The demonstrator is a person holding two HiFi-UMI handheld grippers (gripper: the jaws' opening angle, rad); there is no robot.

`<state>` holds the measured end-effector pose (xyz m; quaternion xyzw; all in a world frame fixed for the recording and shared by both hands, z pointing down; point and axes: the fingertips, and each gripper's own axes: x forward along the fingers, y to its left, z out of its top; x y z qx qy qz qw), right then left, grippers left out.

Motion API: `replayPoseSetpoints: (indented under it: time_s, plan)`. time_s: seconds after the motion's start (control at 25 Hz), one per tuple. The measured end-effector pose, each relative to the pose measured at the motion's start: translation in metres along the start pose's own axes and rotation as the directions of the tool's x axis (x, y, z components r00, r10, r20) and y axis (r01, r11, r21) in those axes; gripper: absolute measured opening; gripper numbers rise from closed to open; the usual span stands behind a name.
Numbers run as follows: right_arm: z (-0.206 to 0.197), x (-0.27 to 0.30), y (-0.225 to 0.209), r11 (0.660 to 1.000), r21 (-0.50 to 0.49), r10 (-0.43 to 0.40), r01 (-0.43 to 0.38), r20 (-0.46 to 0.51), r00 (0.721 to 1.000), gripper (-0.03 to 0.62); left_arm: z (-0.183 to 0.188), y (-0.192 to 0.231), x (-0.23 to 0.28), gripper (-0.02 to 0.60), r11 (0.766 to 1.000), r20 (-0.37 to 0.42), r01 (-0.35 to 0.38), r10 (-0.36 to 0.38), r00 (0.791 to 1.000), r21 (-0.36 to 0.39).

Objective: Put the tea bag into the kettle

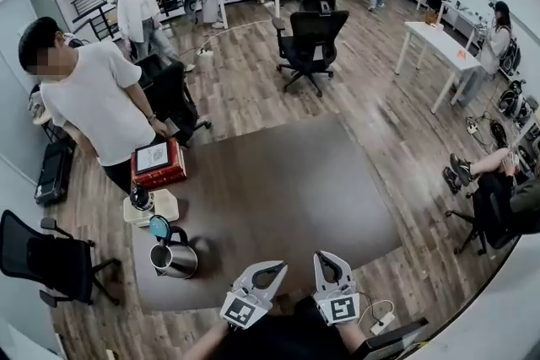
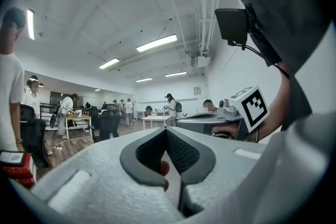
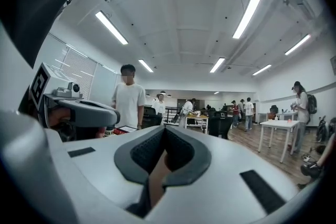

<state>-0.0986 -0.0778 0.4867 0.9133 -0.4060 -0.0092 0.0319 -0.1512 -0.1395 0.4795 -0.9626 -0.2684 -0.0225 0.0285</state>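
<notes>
A steel kettle (image 1: 174, 259) with its blue lid (image 1: 159, 226) tipped up stands at the near left of the dark brown table (image 1: 278, 190). I cannot make out a tea bag in any view. Both grippers hover side by side at the table's near edge, pointing level. My left gripper (image 1: 274, 267) (image 2: 166, 130) is to the right of the kettle and apart from it, jaws meeting at the tips with nothing held. My right gripper (image 1: 325, 257) (image 3: 165, 128) is shut and empty too.
A red box (image 1: 158, 162) with a tablet on top and a cream tray (image 1: 164, 202) carrying a dark cup sit at the table's left edge. A person in a white shirt (image 1: 93, 101) stands there. Black office chairs (image 1: 314, 34) (image 1: 51, 261) and white tables (image 1: 439, 46) surround the table.
</notes>
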Motion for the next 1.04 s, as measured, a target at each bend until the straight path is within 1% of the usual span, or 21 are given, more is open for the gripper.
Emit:
replayPoseSetpoints:
  time_s: [0.12,0.24,0.36,0.48,0.6,0.72,0.84,1.04]
  plan:
    - [-0.010,-0.006,-0.034,0.999,-0.015,-0.033,0.033,-0.007,0.999,0.006,0.007,-0.010,0.044,-0.003,0.997,0.046,0.047,-0.049,0.998,0.055]
    - [-0.016,-0.013,-0.062,0.999,-0.005,-0.041,0.041,-0.003,0.999,0.005,0.009,-0.026,0.077,-0.003,0.993,0.040,0.072,-0.076,0.996,0.090]
    - [-0.016,-0.028,-0.093,0.999,0.019,-0.051,0.051,0.000,0.999,0.006,0.009,-0.048,0.104,-0.003,0.993,-0.004,0.076,-0.076,0.997,0.086]
    - [-0.020,-0.043,-0.134,0.997,0.030,-0.074,0.074,-0.004,0.997,0.006,0.007,-0.064,0.142,-0.003,0.996,0.000,0.053,-0.053,0.999,0.070]
    - [-0.035,-0.053,-0.168,0.994,0.041,-0.102,0.102,-0.012,0.995,0.006,-0.010,-0.065,0.174,-0.002,0.999,-0.047,0.018,-0.015,0.999,0.044]
    - [-0.049,-0.062,-0.199,0.989,0.038,-0.143,0.145,-0.044,0.989,0.006,-0.017,-0.066,0.202,-0.003,1.000,-0.073,0.018,-0.017,0.997,0.013]
    - [-0.059,-0.072,-0.227,0.979,0.044,-0.197,0.201,-0.074,0.978,0.006,-0.011,-0.080,0.229,-0.003,0.998,-0.079,0.069,-0.067,0.995,0.015]
    - [-0.065,-0.107,-0.251,0.961,0.073,-0.259,0.267,-0.107,0.960,0.006,0.001,-0.129,0.256,-0.003,0.983,-0.075,0.181,-0.179,0.981,0.025]
